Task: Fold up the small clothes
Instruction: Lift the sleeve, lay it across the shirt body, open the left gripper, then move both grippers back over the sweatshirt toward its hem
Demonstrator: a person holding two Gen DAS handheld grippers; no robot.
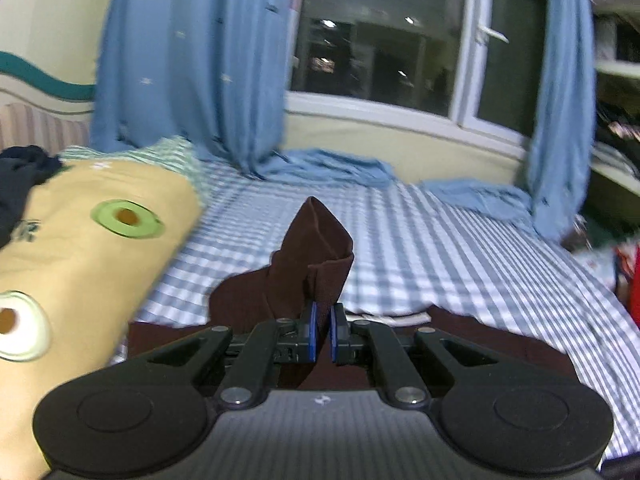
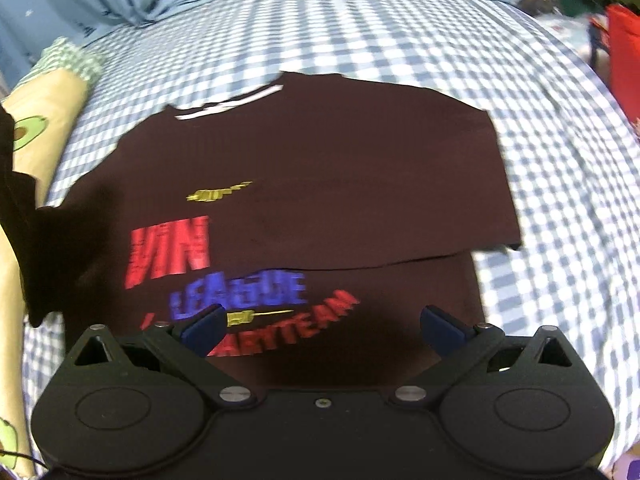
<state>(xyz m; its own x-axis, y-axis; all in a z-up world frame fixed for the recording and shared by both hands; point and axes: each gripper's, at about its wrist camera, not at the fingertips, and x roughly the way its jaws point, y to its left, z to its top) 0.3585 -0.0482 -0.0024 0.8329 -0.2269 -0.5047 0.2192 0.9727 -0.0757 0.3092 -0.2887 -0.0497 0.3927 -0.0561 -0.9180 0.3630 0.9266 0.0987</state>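
A: We log the left gripper (image 1: 321,330) pinched tight on a lifted fold of the dark maroon T-shirt (image 2: 296,184); cloth peaks up between its blue pads (image 1: 311,326).

B: We see the right gripper (image 2: 320,332) spread wide, holding nothing, hovering over the printed chest.

A: The shirt lies on the blue checked sheet (image 2: 540,128), right side already folded inward. The avocado-print pillow (image 1: 92,248) lies along its left, blue curtains (image 1: 192,60) behind.

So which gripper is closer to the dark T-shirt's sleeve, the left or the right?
Left. The left gripper has its fingers shut on the lifted sleeve of the T-shirt. The right gripper hangs open above the shirt's printed front, apart from that sleeve.
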